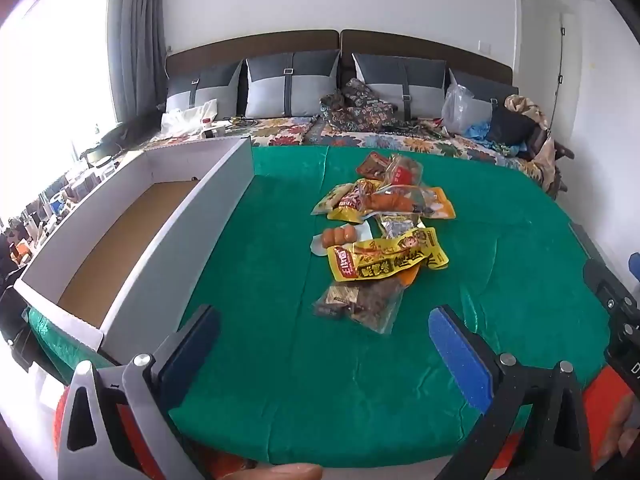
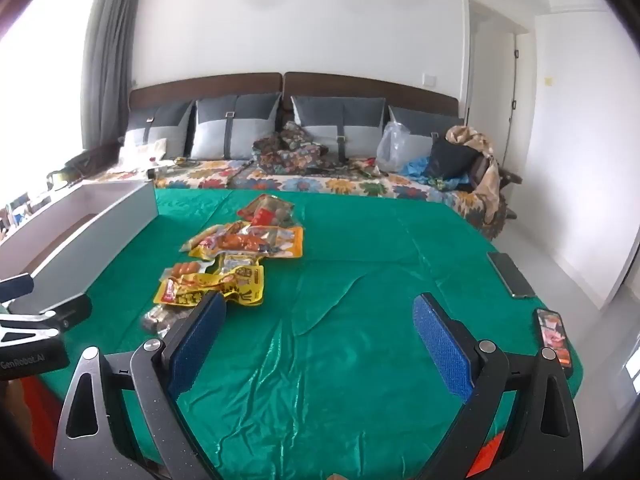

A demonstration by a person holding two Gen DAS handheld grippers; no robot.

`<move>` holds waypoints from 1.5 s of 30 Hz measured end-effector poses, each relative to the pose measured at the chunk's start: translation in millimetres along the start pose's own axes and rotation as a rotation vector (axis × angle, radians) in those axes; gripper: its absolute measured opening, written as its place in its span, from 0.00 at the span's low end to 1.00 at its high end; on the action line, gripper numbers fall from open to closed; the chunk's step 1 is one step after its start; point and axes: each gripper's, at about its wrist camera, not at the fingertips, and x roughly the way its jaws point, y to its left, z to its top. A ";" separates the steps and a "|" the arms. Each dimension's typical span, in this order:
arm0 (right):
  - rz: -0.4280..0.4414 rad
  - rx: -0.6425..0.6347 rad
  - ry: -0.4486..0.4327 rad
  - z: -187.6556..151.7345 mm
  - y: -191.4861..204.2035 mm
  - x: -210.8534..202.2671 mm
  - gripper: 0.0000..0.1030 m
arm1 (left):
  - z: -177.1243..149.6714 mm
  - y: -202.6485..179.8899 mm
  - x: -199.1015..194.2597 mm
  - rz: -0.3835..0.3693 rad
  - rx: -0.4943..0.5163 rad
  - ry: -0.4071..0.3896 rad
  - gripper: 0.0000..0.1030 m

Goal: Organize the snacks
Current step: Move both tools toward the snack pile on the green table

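- Snacks [image 1: 380,236] lie in a loose pile on the green cloth [image 1: 280,380], about the middle of the table, well apart from both tools.
- Nearest in the pile is a clear packet of dark pieces [image 1: 358,304]; a yellow packet [image 1: 388,258] lies partly over its far end.
- Just to the left of the yellow packet sits a small pack of orange sausages [image 1: 339,237], with more yellow and red packets [image 1: 394,172] heaped on the far side.
- On the left of the cloth stands an open white box [image 1: 132,236] with a brown cardboard floor; nothing shows inside it.
- The left gripper [image 1: 320,332] hovers over the near edge of the cloth, its blue pads [image 1: 460,360] spread wide, gripping nothing; the clear packet lies just beyond the gap.
- The right gripper [image 2: 318,320] hangs to the right of the pile, jaws equally wide apart and bare, with only wrinkled cloth between them.
- Two phones [image 2: 554,336] rest at the right edge of the cloth, one nearer, one farther.
- Beyond the table is a bed [image 2: 280,178] with a flowered cover and grey pillows [image 2: 236,128].
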 end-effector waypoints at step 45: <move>-0.049 0.140 0.462 -39.4 -57.3 293.6 0.95 | -9.1 28.5 221.0 0.013 -0.007 0.309 1.00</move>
